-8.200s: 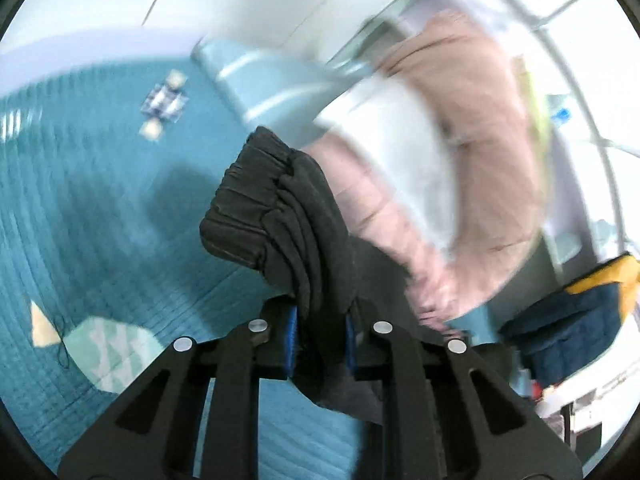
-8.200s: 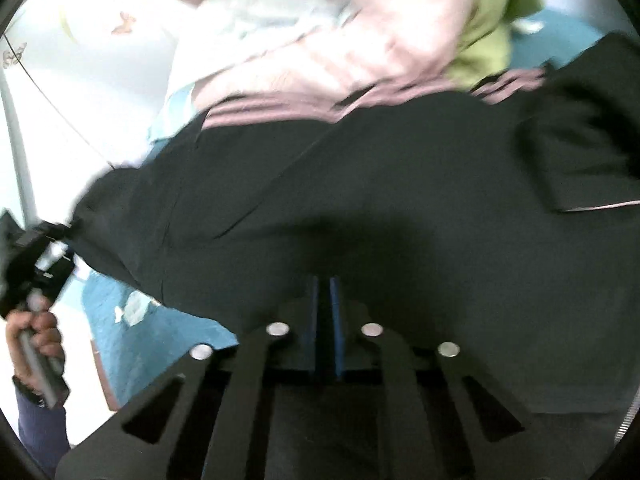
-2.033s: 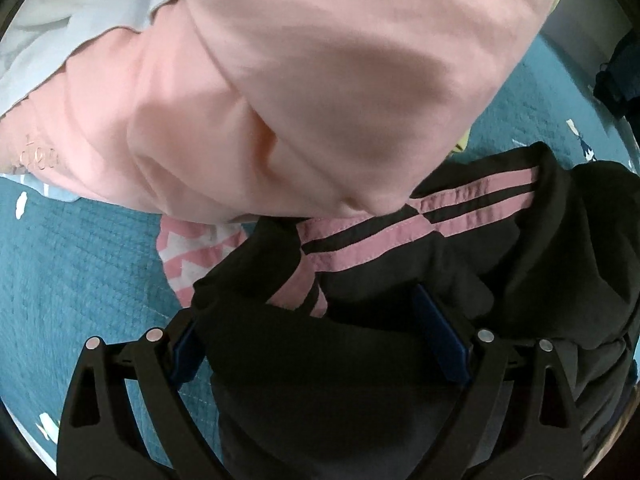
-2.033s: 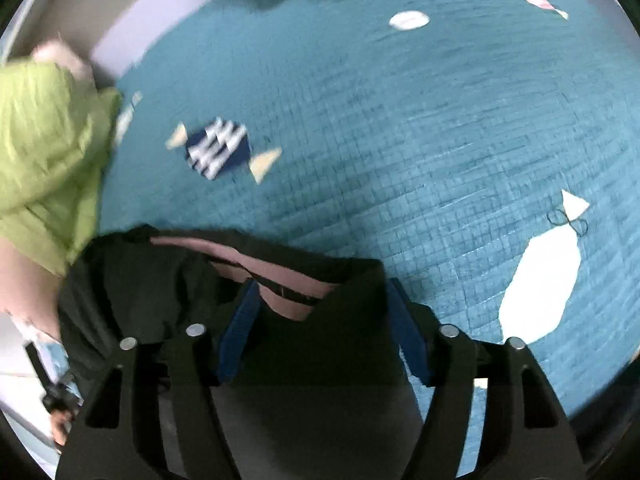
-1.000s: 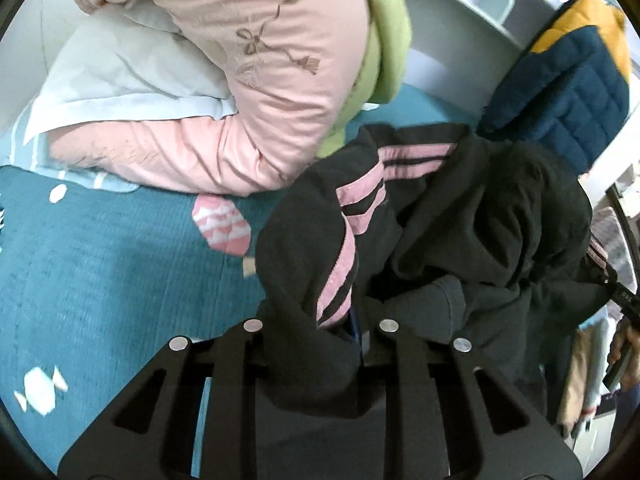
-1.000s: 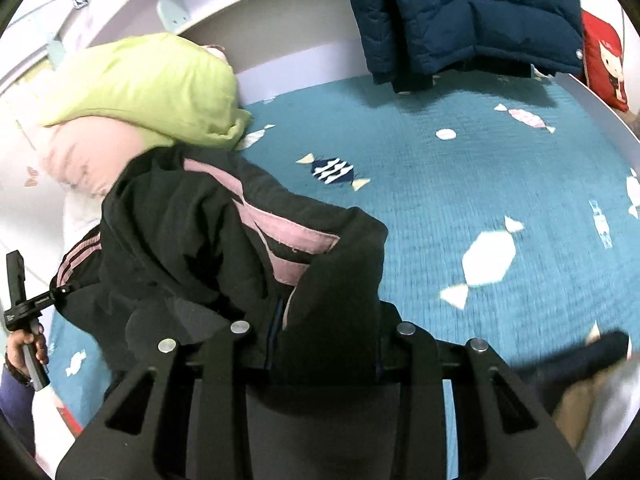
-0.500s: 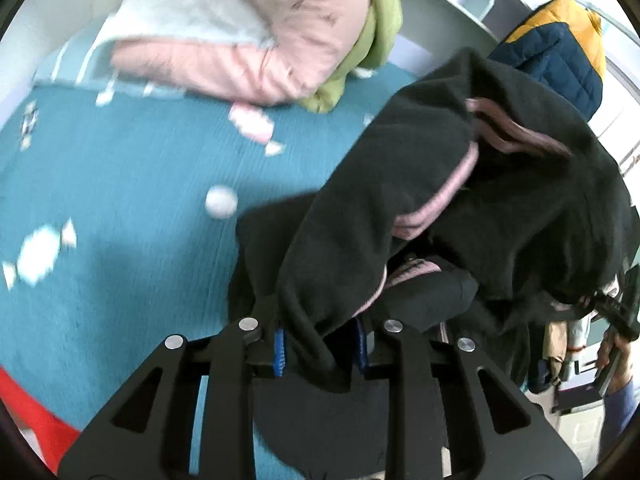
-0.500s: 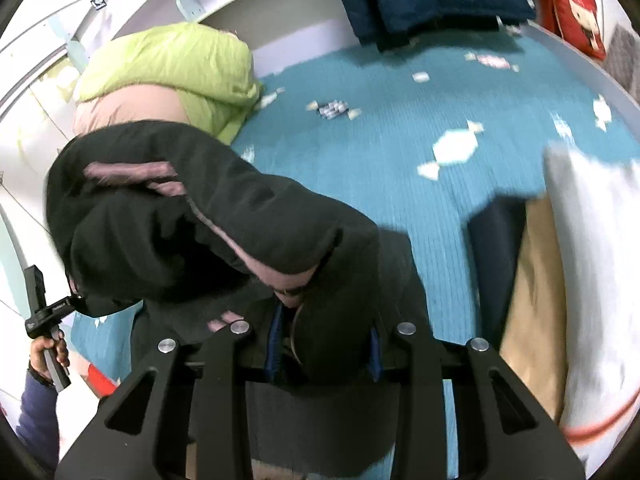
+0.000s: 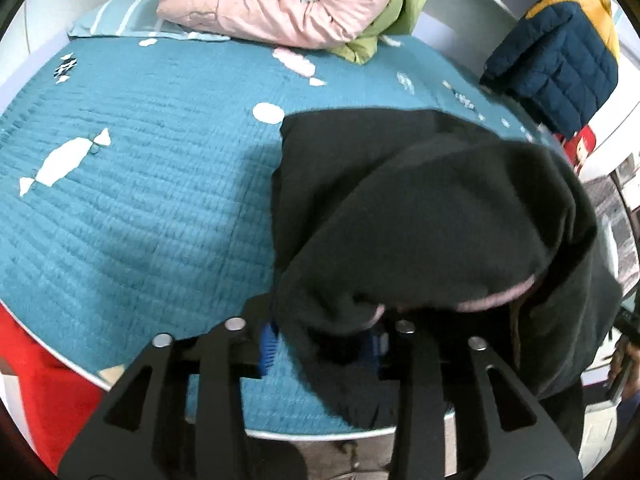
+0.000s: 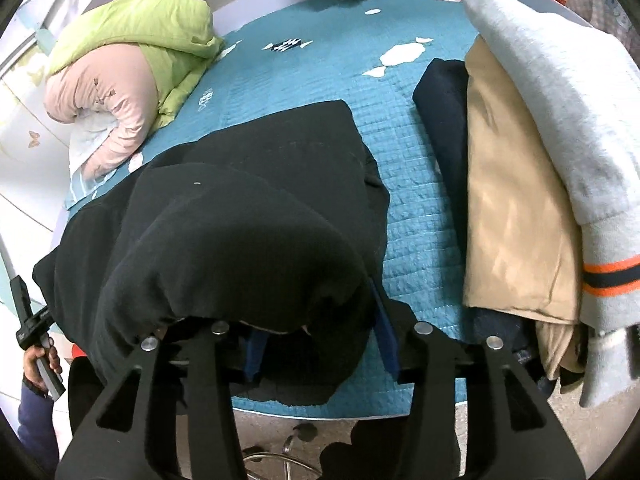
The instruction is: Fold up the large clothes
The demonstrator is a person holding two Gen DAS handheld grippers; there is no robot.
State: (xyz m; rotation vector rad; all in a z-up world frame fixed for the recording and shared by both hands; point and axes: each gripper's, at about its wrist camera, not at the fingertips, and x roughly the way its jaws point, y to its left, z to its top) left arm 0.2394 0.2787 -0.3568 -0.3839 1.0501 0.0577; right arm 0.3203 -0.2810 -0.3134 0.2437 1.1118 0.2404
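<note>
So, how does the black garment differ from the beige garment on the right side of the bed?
The black garment lies rumpled and bunched near the bed's front edge, draped over both grippers; the beige garment lies flat in a pile with a grey sweater on top. The black one shows pink trim, the beige one none. Both rest on the teal bedspread.

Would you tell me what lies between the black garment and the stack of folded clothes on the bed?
Only bare teal quilt lies between the black garment and the folded stack, as the right wrist view shows.
</note>
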